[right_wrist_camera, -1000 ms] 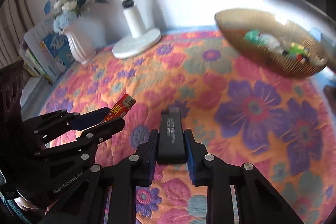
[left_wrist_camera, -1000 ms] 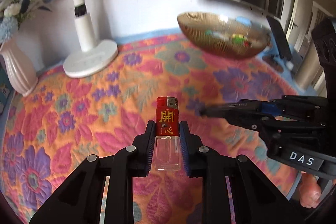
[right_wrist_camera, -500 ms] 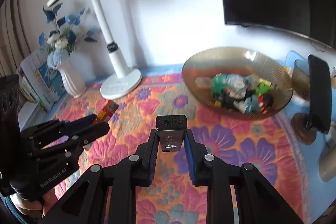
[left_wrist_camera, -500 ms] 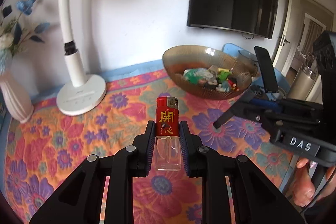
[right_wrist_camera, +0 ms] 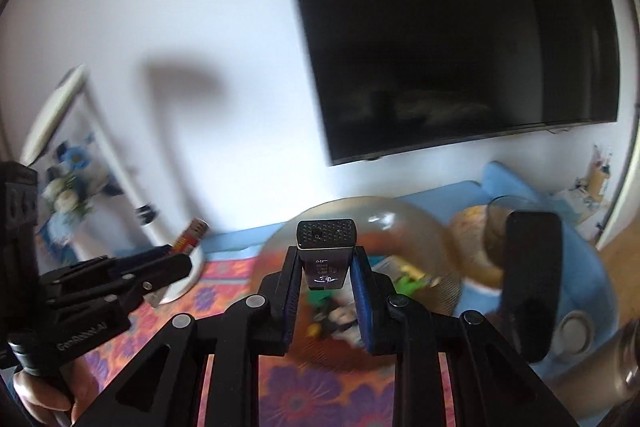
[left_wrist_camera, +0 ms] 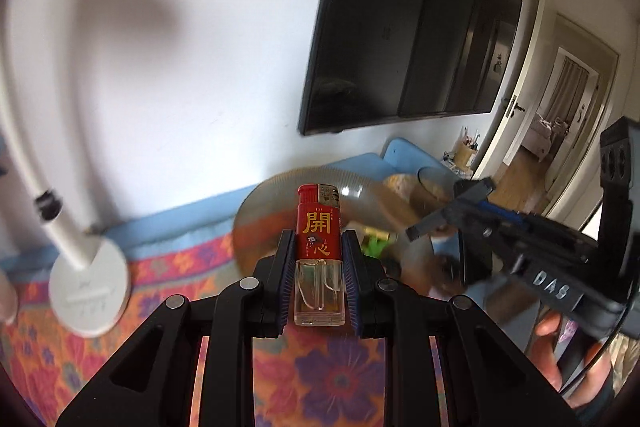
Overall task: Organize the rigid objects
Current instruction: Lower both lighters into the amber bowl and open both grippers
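Note:
My left gripper (left_wrist_camera: 319,247) is shut on a red lighter (left_wrist_camera: 319,227) with a clear lower half, held upright above the flowered cloth. My right gripper (right_wrist_camera: 325,259) is shut on a black rectangular lighter (right_wrist_camera: 325,247) with a dotted top. Both hang just in front of a brown ribbed glass bowl (left_wrist_camera: 260,203) (right_wrist_camera: 404,219) that holds several small colourful objects (right_wrist_camera: 404,281). In the left wrist view the right gripper (left_wrist_camera: 436,223) comes in from the right. In the right wrist view the left gripper (right_wrist_camera: 176,255) with the red lighter (right_wrist_camera: 191,235) is at the left.
A white desk lamp (left_wrist_camera: 86,283) stands at the left on the flowered cloth (left_wrist_camera: 336,379), with a vase of blue flowers (right_wrist_camera: 72,187) beyond it. A dark wall screen (left_wrist_camera: 408,27) hangs behind. A black phone on a stand (right_wrist_camera: 530,279) is right of the bowl. A hand (left_wrist_camera: 560,359) holds the right gripper.
Both grippers have risen and moved toward the bowl, which now sits right behind the held lighters. The view has tilted up to the wall and screen. Both grips are unchanged.

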`<state>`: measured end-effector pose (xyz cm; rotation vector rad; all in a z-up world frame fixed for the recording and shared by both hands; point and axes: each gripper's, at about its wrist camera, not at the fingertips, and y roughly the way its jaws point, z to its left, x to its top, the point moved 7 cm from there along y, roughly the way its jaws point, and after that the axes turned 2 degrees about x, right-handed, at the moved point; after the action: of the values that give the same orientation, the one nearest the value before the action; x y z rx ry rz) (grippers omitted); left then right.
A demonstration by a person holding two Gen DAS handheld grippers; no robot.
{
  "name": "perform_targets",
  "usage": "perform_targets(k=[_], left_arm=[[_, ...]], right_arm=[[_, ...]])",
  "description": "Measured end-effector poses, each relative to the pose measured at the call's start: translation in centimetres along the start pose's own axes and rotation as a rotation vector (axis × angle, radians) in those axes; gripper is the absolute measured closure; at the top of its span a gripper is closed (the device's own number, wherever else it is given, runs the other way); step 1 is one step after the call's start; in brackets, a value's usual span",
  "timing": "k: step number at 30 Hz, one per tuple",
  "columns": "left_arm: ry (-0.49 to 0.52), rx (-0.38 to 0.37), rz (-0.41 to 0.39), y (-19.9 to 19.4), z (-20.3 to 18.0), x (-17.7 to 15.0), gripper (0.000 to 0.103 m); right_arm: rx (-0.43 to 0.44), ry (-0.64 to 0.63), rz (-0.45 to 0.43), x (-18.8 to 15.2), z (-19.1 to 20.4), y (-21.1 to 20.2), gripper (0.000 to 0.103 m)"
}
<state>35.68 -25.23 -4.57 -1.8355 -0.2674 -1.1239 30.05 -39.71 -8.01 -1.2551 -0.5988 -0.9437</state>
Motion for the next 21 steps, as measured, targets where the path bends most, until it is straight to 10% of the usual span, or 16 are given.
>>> perform_targets(k=[13, 17, 21], left_arm=[[0.043, 0.020, 0.099, 9.0, 0.0, -0.4, 0.083], [0.032, 0.031, 0.077, 9.4, 0.7, 0.2, 0.041], [0.024, 0.053, 0.052, 8.1, 2.4, -0.3, 0.037]], right_arm=[[-0.081, 0.000, 0.141, 0.0, -3.5, 9.2, 0.079], [-0.094, 0.008, 0.168, 0.5, -3.6, 10.9, 0.076], [-0.101, 0.026, 0.150, 0.4, -3.7, 10.4, 0.064]])
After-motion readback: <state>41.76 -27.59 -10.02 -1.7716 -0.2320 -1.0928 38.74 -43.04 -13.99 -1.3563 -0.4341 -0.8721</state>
